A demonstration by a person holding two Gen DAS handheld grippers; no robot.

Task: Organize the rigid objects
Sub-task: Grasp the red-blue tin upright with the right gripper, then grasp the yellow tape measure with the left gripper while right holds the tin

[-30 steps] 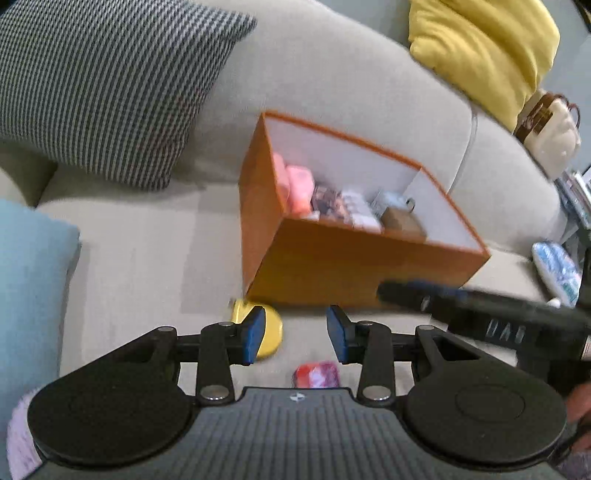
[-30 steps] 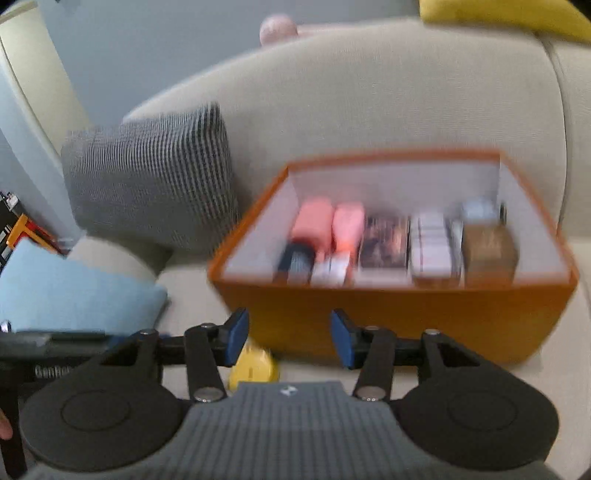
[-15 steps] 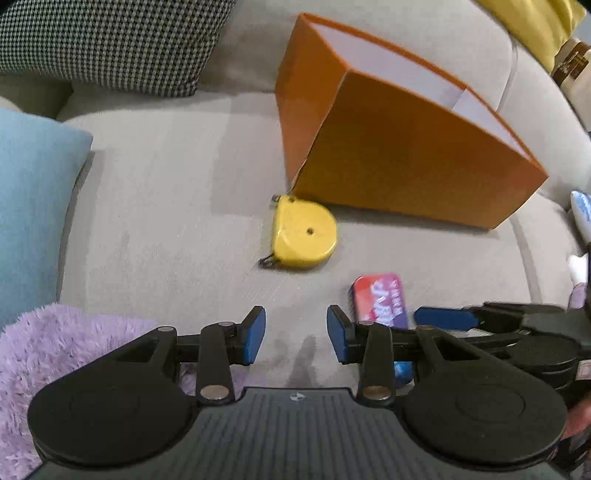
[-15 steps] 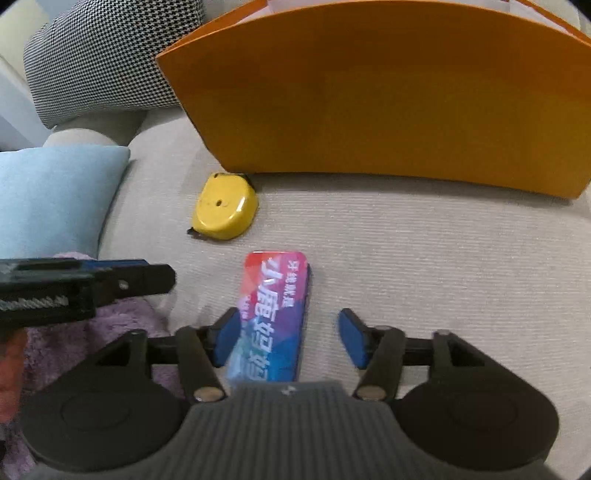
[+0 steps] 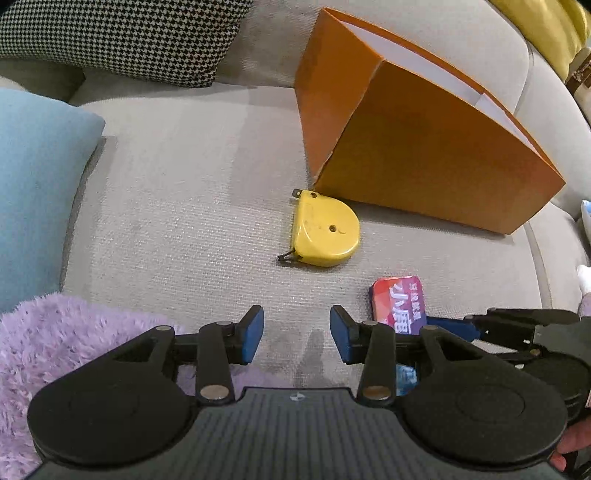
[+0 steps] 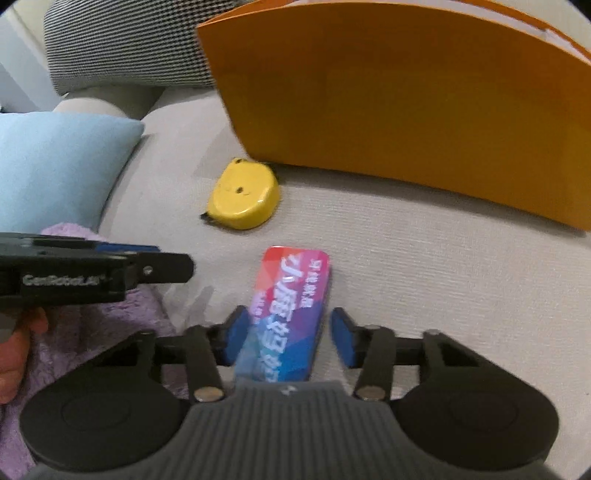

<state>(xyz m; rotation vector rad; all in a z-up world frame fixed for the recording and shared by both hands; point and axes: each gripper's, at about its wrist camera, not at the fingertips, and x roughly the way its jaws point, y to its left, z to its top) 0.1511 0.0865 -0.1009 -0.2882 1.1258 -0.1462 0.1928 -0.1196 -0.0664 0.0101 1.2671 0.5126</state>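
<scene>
Sofa seat [image 6: 424, 258], right tool [image 6: 284, 334] now closing around tin [image 6: 291, 306]

The sofa seat [image 5: 177, 177] was a rough, woven cloth, pale and dull. The orange box [image 5: 424, 155] looked like smooth, matt card, with plain white paper inside. The yellow tape measure [image 5: 325, 232] was hard plastic with a soft shine and some small scuffs. The little flat tin [image 6: 291, 306] was glossy and bright, with light bouncing off its printed top. The purple blanket [image 5: 55, 332] was fluffy and shaggy. The blue cushion [image 5: 33, 192] was soft, smooth cloth, and the checked cushion [image 5: 122, 33] was a bumpy weave. The left claw [image 5: 296, 334] and the right claw [image 6: 286, 336] were matt black plastic with blue rubbery pads [image 5: 253, 332] and small shiny metal pins.
</scene>
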